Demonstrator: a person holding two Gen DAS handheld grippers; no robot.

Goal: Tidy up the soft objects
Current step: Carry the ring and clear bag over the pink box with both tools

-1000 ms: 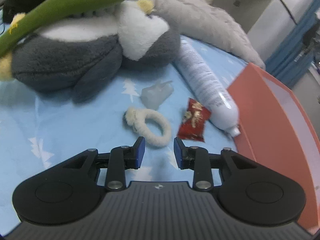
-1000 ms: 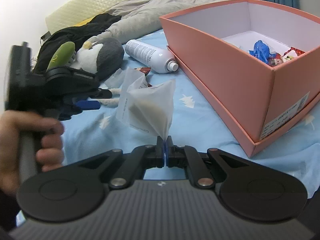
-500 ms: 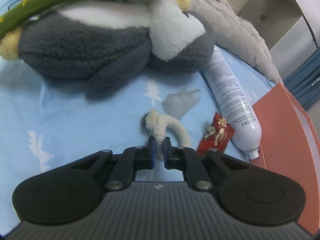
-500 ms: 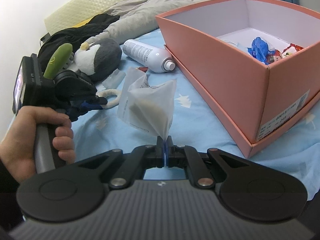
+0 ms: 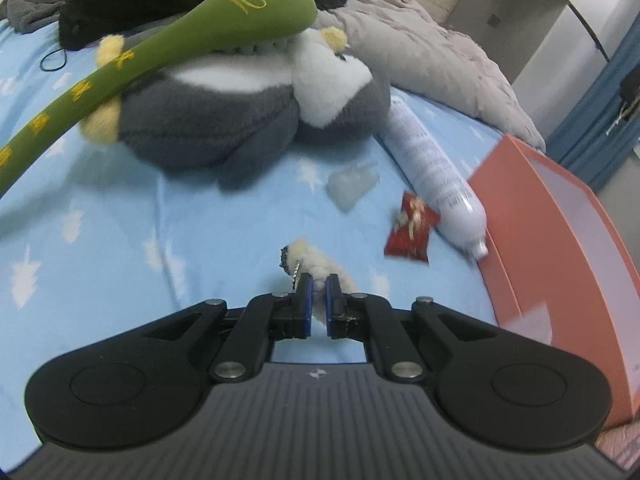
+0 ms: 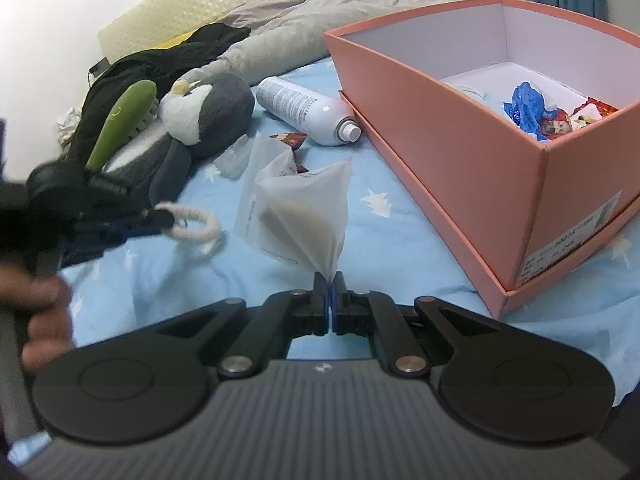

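My left gripper [image 5: 318,286] is shut on a fluffy cream hair tie [image 5: 316,266] and holds it lifted off the blue bedsheet; the right wrist view shows the hair tie [image 6: 196,220] hanging from the left gripper [image 6: 160,218]. My right gripper [image 6: 330,280] is shut on the corner of a translucent white plastic bag [image 6: 300,216], held up above the sheet. A pink open box [image 6: 460,128] with several items inside stands to the right; its corner shows in the left wrist view [image 5: 560,240].
A grey-white penguin plush [image 5: 248,108] with a green plush stick [image 5: 160,52] lies behind. A white spray can [image 5: 436,184], red snack packet [image 5: 412,232] and clear wrapper [image 5: 352,184] lie on the sheet. Grey and black clothes [image 6: 168,56] are piled at the back.
My left gripper closed on the hair tie and lifted it off the sheet, moving back. My right gripper kept holding the bag nearly still.
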